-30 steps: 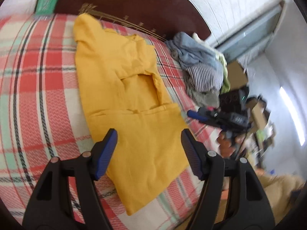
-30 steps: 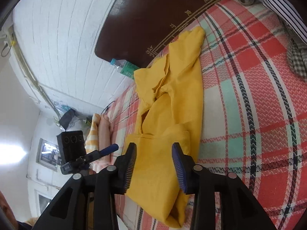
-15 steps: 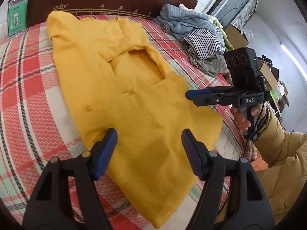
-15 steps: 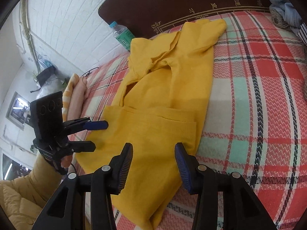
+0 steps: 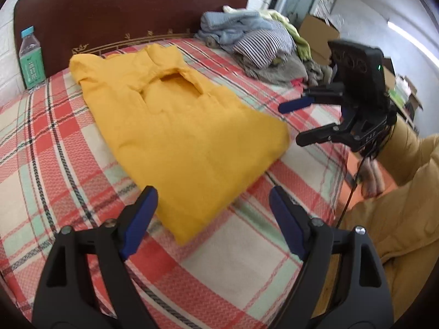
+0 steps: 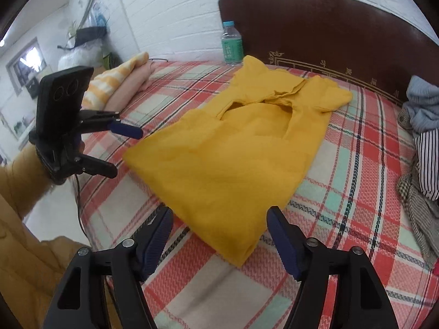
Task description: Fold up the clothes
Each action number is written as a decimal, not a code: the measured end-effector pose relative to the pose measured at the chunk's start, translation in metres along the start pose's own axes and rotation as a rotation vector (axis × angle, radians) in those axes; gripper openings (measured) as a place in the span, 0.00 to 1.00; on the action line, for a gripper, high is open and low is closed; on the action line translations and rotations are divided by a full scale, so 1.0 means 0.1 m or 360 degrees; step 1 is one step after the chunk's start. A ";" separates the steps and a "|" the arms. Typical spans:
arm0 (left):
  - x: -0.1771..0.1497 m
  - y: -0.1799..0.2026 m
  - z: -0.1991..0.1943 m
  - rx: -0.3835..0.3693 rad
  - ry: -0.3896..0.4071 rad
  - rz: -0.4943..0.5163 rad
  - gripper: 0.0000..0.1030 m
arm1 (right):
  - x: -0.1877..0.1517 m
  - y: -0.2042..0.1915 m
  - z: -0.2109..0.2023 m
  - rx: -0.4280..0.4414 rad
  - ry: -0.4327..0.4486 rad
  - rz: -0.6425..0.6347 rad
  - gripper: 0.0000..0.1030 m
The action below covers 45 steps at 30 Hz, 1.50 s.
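1. Lying flat on the plaid bedspread [image 5: 68,170], the yellow shirt [image 5: 186,137] sits near the middle of the bed, its neck opening toward the dark headboard [image 5: 109,13] and its near corner pointing at the cameras.

2. A second ago both grippers stood low over the shirt's near end with the cloth showing between their narrower fingers. Now both have drawn back toward the bed's edge, and the views have rolled level.

3. The left gripper [image 5: 212,223] has its jaws opening, already spread wide. Nothing is between them but bedspread and the tip of the shirt's corner, untouched.

4. The right gripper [image 6: 219,237] is likewise opening, fingers wide apart, with the shirt's near corner lying in front of them and not pinched.

5. In the left wrist view the right gripper hovers just beside the shirt's right edge; in the right wrist view the left gripper hovers just beside its left edge.

6. This probably means one fold has been laid and released: the shirt reads as a narrowed panel, its sides apparently turned in.

7. What seems left is a crosswise fold, bringing the near end up toward the collar.

8. The pile of unfolded clothes [image 5: 260,46] near the headboard and the folded stack [image 6: 123,82] on the other side suggest more garments wait.
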<state>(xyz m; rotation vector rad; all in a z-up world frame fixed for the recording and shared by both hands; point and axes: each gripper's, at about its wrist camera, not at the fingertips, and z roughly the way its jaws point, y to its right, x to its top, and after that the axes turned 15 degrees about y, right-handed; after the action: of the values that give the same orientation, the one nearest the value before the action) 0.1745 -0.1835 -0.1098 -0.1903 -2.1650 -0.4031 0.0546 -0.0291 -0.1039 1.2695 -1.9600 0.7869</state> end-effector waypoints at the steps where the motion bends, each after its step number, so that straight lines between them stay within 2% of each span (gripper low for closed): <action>1: -0.03 0.05 0.00 0.0003 -0.0015 0.0032 0.82 | -0.02 -0.06 0.00 -0.0002 -0.0010 -0.0047 0.70; 10: -0.10 0.22 0.07 0.0062 -0.0056 0.0193 0.82 | -0.27 -0.51 0.23 -0.0169 -0.0156 -0.0677 0.71; 15: -0.10 0.22 0.17 0.0086 -0.0093 0.0246 0.82 | -0.29 -0.48 0.40 -0.0201 -0.0207 -0.0779 0.67; 16: -0.10 0.22 0.19 0.0085 -0.0096 0.0250 0.82 | -0.29 -0.46 0.44 -0.0209 -0.0220 -0.0781 0.63; 17: -0.10 0.21 0.21 0.0084 -0.0099 0.0254 0.82 | -0.28 -0.42 0.46 -0.0210 -0.0232 -0.0757 0.49; 20: -0.10 0.22 0.23 0.0087 -0.0104 0.0270 0.82 | -0.20 -0.31 0.46 -0.0167 -0.0230 -0.0635 0.31; 23: -0.09 0.24 0.26 0.0094 -0.0116 0.0312 0.82 | -0.06 -0.20 0.38 -0.0102 -0.0188 -0.0465 0.23; 26: -0.07 0.25 0.33 0.0119 -0.0146 0.0359 0.82 | 0.09 -0.08 0.30 -0.0035 -0.0125 -0.0303 0.21; 29: -0.04 0.19 0.44 0.0182 -0.0185 0.0396 0.82 | 0.18 -0.02 0.26 -0.0002 -0.0092 -0.0223 0.20; 30: -0.03 0.16 0.48 0.0217 -0.0209 0.0403 0.77 | 0.21 0.00 0.25 0.0010 -0.0082 -0.0199 0.20; 31: -0.01 0.12 0.51 0.0241 -0.0224 0.0398 0.72 | 0.23 0.01 0.25 0.0015 -0.0076 -0.0183 0.20; 32: 0.01 0.08 0.54 0.0265 -0.0239 0.0393 0.58 | 0.23 0.02 0.25 0.0015 -0.0074 -0.0184 0.20; 33: 0.03 0.04 0.55 0.0278 -0.0243 0.0381 0.49 | 0.22 0.01 0.26 0.0016 -0.0074 -0.0193 0.21; 34: 0.06 0.01 0.53 0.0275 -0.0230 0.0359 0.47 | 0.21 0.01 0.26 0.0016 -0.0073 -0.0202 0.22; 35: 0.09 -0.03 0.51 0.0271 -0.0217 0.0337 0.40 | 0.19 0.00 0.27 0.0008 -0.0074 -0.0219 0.27; 36: 0.11 -0.05 0.50 0.0270 -0.0211 0.0322 0.34 | 0.16 -0.02 0.27 -0.0001 -0.0080 -0.0246 0.36; 38: 0.13 -0.07 0.49 0.0277 -0.0220 0.0318 0.32 | 0.08 -0.07 0.25 -0.0004 -0.0091 -0.0288 0.48; 42: 0.15 -0.05 0.53 0.0283 -0.0245 0.0334 0.32 | -0.08 -0.20 0.28 -0.0031 -0.0118 -0.0436 0.48; 45: 0.15 -0.07 0.56 0.0276 -0.0258 0.0344 0.37 | -0.14 -0.30 0.40 -0.0129 -0.0130 -0.0609 0.48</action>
<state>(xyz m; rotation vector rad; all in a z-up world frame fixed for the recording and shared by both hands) 0.1210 -0.1699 -0.1295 -0.3662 -2.2953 -0.0782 0.0789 -0.0633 -0.1349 1.5831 -1.7139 0.4672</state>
